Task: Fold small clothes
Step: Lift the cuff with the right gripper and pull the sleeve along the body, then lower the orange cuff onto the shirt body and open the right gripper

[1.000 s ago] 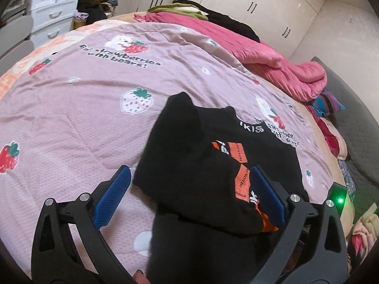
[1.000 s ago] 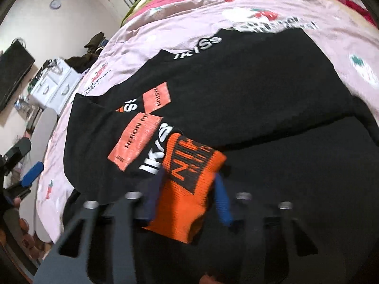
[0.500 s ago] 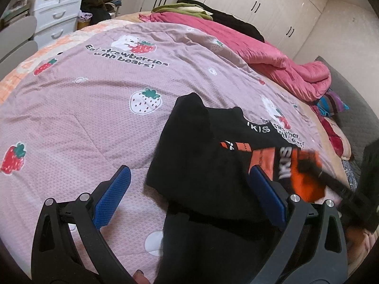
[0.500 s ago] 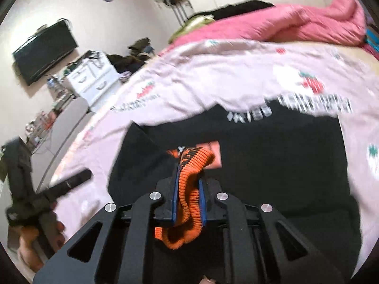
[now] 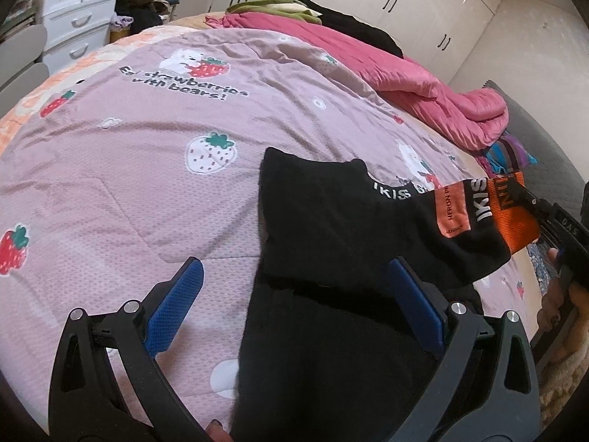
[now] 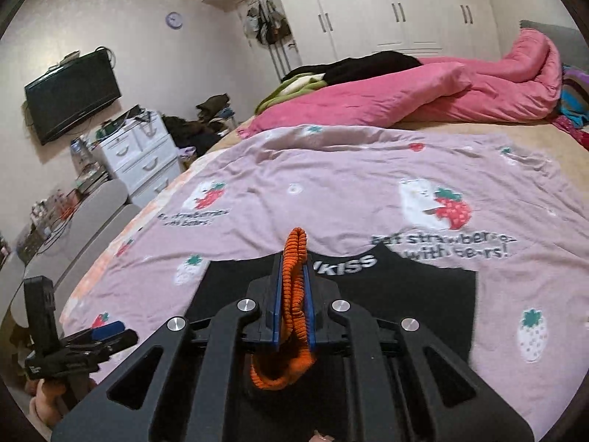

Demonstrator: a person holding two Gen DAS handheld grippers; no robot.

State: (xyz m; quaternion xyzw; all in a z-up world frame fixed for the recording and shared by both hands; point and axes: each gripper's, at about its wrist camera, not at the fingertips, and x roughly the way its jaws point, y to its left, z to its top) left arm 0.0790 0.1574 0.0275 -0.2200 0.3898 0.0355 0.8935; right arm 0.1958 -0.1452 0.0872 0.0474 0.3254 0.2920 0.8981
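Note:
A small black sweater (image 5: pixel 331 221) with white lettering lies on the pink strawberry bedspread (image 5: pixel 129 147). Its sleeve, with an orange ribbed cuff (image 5: pixel 515 221), is stretched up and to the right off the body. My right gripper (image 6: pixel 293 291) is shut on that orange cuff (image 6: pixel 294 269), lifted above the sweater's body (image 6: pixel 423 294); it also shows at the right edge of the left wrist view, right gripper (image 5: pixel 530 200). My left gripper (image 5: pixel 294 294) hovers open over the sweater's lower left part, its blue pads (image 5: pixel 176 305) wide apart and gripping nothing. From the right wrist view, the left gripper (image 6: pixel 110 331) sits at the lower left.
A rumpled pink duvet (image 5: pixel 423 88) and dark and green clothes (image 5: pixel 294 3) lie along the bed's far side. White drawers (image 5: pixel 73 18) and grey chair backs (image 6: pixel 99 213) stand beside the bed's left. A wall-mounted TV (image 6: pixel 73 95) and white wardrobes (image 6: pixel 386 3) stand behind.
The right gripper closed on the orange cuff, then rose and drew the sleeve off the sweater's front out to the right. The left gripper stayed in place, open.

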